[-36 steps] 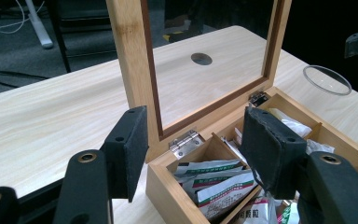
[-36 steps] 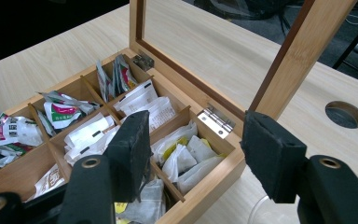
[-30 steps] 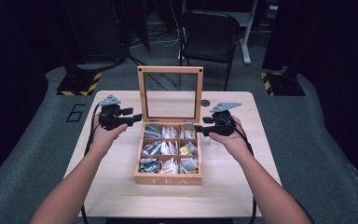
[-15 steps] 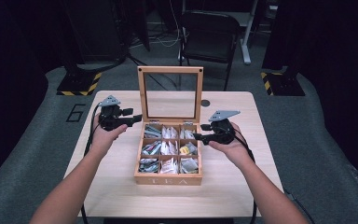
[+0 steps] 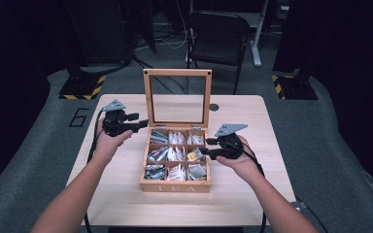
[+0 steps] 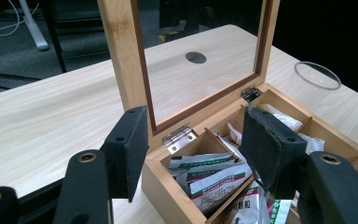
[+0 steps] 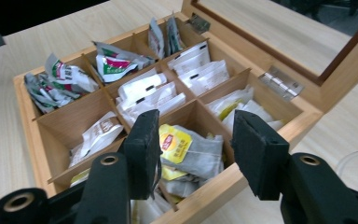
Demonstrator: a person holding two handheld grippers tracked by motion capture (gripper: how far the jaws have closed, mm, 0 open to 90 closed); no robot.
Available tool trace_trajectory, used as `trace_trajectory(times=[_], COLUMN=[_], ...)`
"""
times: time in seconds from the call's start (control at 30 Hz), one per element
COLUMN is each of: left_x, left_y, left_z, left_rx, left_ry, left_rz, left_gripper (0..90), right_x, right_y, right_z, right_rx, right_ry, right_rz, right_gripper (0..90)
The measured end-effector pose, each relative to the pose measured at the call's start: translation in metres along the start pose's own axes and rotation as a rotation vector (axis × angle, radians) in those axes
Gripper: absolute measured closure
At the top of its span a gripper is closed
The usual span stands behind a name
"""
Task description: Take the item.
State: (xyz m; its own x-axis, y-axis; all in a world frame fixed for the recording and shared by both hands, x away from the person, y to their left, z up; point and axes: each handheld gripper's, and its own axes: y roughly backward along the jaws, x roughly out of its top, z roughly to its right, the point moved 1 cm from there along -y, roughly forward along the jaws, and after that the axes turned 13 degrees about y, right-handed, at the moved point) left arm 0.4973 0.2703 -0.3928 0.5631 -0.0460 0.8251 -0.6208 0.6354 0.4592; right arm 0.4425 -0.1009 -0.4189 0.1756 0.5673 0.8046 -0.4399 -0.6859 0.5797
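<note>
A wooden tea box (image 5: 175,187) stands in the middle of the table (image 5: 121,194), and its glass lid (image 5: 177,97) is raised upright at the far side. Inside there are nine compartments filled with tea bags. The left gripper (image 5: 138,124) is near the far left corner of the box, beside the lid frame. In the left gripper view its jaws are apart, one jaw is outside the box wall and the other is over the first compartment with green and white bags (image 6: 209,179), and nothing is pressed between them. The right gripper (image 5: 203,151) is at the right side of the box, at the middle row. Its jaws have just been closing, but they are not together: in the right gripper view they stand on both sides of the yellow tea bag (image 7: 177,144) in the nearest middle compartment. The left jaw is very close to the bag; I cannot tell if it touches, and the other jaw is apart from it. The yellow bag lies on top of other bags in that compartment, near the box edge.
</note>
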Motion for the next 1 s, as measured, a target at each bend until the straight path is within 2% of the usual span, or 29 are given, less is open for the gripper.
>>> trace_trajectory(times=[0.2, 0.23, 0.4, 0.57, 1.0], left_x=[0.0, 0.0, 0.0, 0.0, -0.001], left_y=[0.004, 0.004, 0.008, 0.008, 0.008], left_z=[0.001, 0.002, 0.003, 0.001, 0.001], left_rx=[-0.003, -0.001, -0.005, -0.001, -0.002], left_ry=[-0.013, -0.011, -0.015, -0.007, -0.012], left_rz=[-0.006, 0.003, 0.003, 0.01, 0.004], left_gripper=[41.3, 41.3, 41.2, 41.1, 41.0], right_x=[-0.005, -0.006, -0.013, -0.021, -0.029], right_y=[-0.001, -0.002, -0.003, -0.003, -0.005], right_z=[-0.008, -0.008, -0.012, -0.017, -0.028], right_rx=[0.025, 0.027, 0.036, 0.053, 0.061], right_ry=[-0.007, 0.003, -0.022, -0.027, -0.041], right_rz=[0.003, 0.005, 0.01, 0.005, 0.014], right_gripper=[53.3, 53.6, 55.1, 55.1, 56.8])
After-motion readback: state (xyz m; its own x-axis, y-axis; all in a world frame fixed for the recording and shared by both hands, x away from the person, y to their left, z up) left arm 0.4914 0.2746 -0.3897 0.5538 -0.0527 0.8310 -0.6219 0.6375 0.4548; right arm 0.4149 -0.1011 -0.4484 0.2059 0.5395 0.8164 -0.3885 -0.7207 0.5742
